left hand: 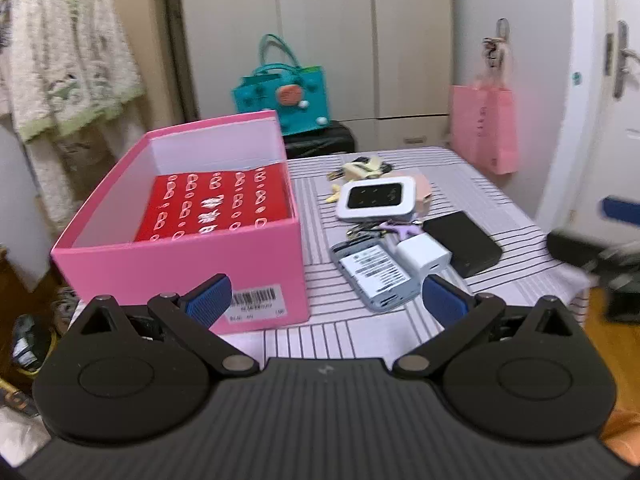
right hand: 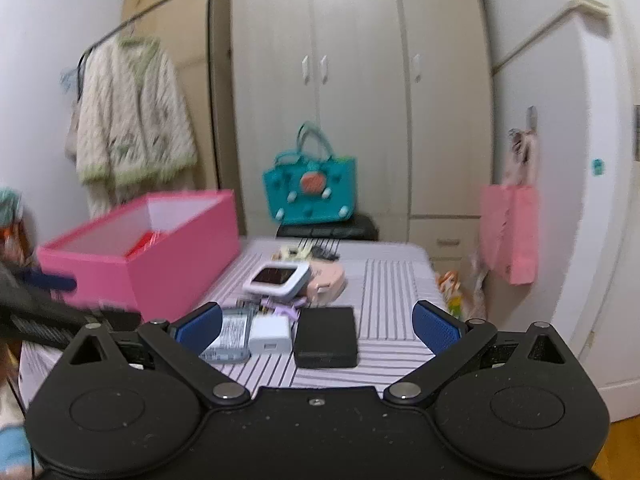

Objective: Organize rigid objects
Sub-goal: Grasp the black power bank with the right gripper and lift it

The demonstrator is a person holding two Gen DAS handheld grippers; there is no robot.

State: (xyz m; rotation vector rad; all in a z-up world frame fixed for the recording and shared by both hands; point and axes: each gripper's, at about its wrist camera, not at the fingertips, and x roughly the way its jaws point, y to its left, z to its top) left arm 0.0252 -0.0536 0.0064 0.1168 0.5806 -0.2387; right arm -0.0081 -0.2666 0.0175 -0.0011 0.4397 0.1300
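An open pink box (left hand: 184, 272) stands on the left of the striped table (left hand: 360, 332) with a red patterned box (left hand: 216, 208) inside. Right of it lie a white-and-black device (left hand: 376, 199), a grey device with a label (left hand: 374, 272), a white charger (left hand: 424, 256), a black power bank (left hand: 462, 242) and hair clips (left hand: 362, 168). My left gripper (left hand: 326, 300) is open and empty near the table's front edge. My right gripper (right hand: 318, 326) is open and empty, just before the charger (right hand: 270, 334) and power bank (right hand: 326, 336). The pink box also shows in the right wrist view (right hand: 160, 248).
A teal bag (left hand: 286, 92) sits on a black case behind the table. A pink paper bag (left hand: 484, 128) hangs on the right by a white door. A knitted jacket (left hand: 60, 64) hangs at the left. Wardrobes stand at the back.
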